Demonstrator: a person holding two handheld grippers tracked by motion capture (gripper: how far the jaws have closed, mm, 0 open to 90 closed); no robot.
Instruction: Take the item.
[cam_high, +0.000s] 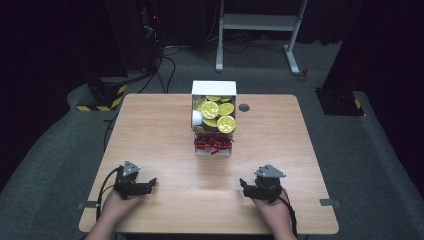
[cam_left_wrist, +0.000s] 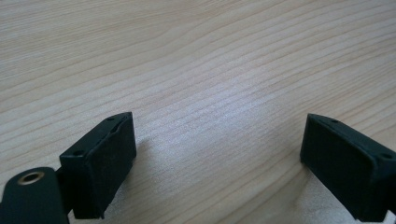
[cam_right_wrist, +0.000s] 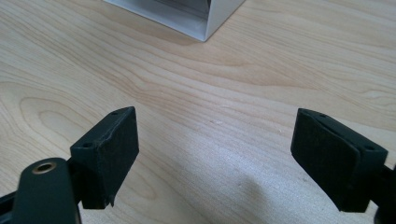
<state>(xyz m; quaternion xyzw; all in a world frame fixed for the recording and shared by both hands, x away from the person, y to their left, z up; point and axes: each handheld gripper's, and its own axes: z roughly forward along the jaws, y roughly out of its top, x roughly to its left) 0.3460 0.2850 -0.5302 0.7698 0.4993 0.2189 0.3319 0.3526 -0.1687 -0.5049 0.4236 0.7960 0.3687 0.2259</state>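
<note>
A white box (cam_high: 214, 89) stands at the table's far middle. It holds several yellow-green round lids (cam_high: 219, 111) in its rear part and red pieces (cam_high: 213, 143) in its front part. A white cup-like thing (cam_high: 197, 118) sits at the box's left side. My left gripper (cam_high: 148, 185) rests on the table near the front left, open, with bare wood between its jaws (cam_left_wrist: 217, 154). My right gripper (cam_high: 245, 186) rests near the front right, open and holding nothing (cam_right_wrist: 215, 149); a corner of the white box (cam_right_wrist: 205, 18) lies ahead of it.
The wooden table (cam_high: 150, 135) has a small dark round grommet (cam_high: 244, 107) right of the box. Beyond the table stand a white desk frame (cam_high: 260, 30) and a yellow-black striped base (cam_high: 102, 97) on grey carpet.
</note>
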